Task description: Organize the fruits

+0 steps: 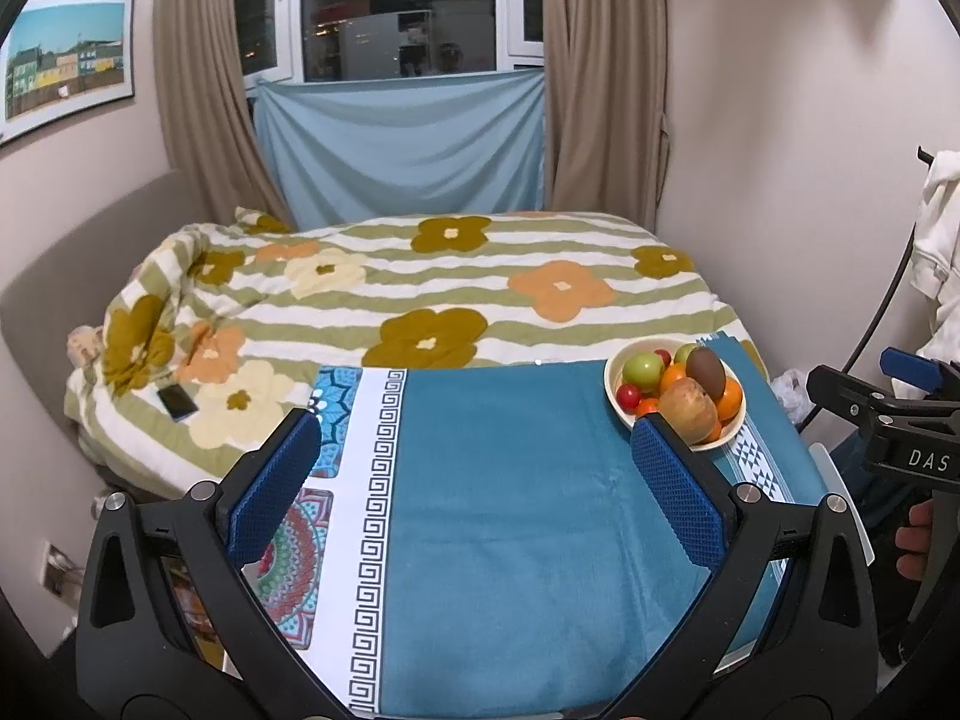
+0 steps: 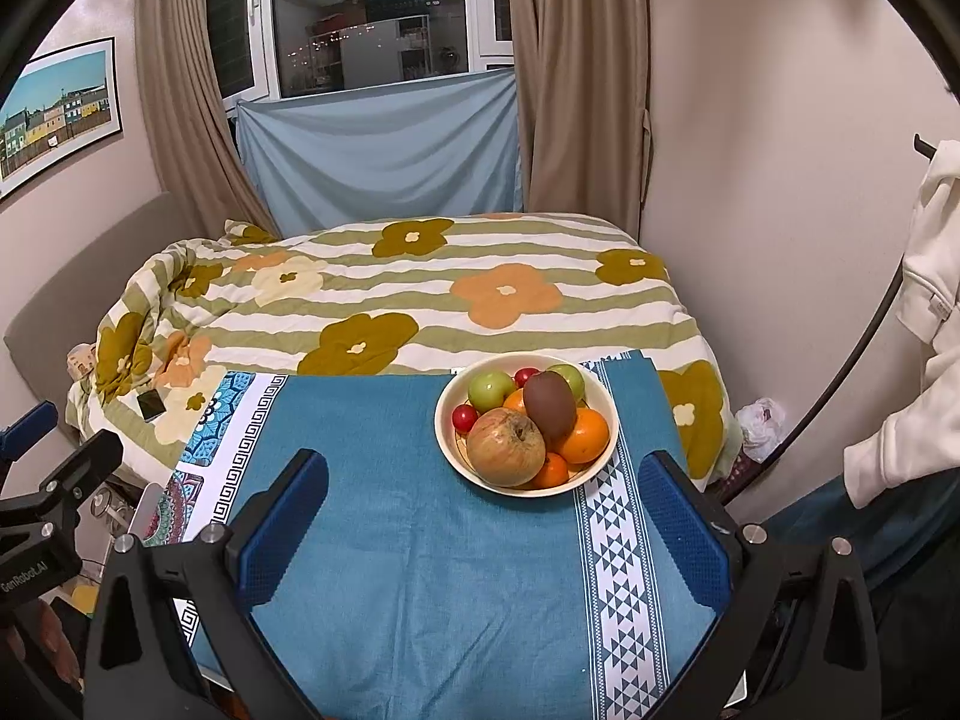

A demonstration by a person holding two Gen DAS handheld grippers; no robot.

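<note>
Item 1, bowl (image 2: 447, 438): cream, round, sitting on the blue cloth (image 2: 390, 570) toward its far right part, just beside the white patterned stripe (image 2: 618, 588).

Item 2, fruits, all lying inside the bowl, piled and touching:
- 1 large russet apple (image 2: 506, 447) at the near side.
- 1 brown oval fruit (image 2: 549, 403) leaning on top of the pile.
- 2 green apples (image 2: 490, 390) at the far side.
- At least 2 oranges; the largest orange (image 2: 588, 435) is sitting at the right.
- 2 small red fruits (image 2: 463, 417), 1 at the left rim and 1 at the far rim.

Item 3, left gripper (image 1: 474, 486): hovering over the cloth with its blue fingers (image 1: 279, 480) spread wide, grasping nothing; the bowl is lying ahead and to its right.

Item 4, right gripper (image 2: 483, 534): likewise hovering with fingers spread wide and nothing between them, pointing almost straight at the bowl.

Item 5, surroundings: a flowered quilt (image 2: 420, 294) is covering the bed behind the cloth, with a dark phone (image 2: 150, 403) lying on it at the left.

Status: no fruit is showing loose on the cloth or quilt; every piece in view is resting gathered in the bowl. This is fitting 2 stages equally: fruits collected into the bowl as the finished arrangement, or a full bowl waiting to be sorted out onto the cloth. The pictures are not settling which.
</note>
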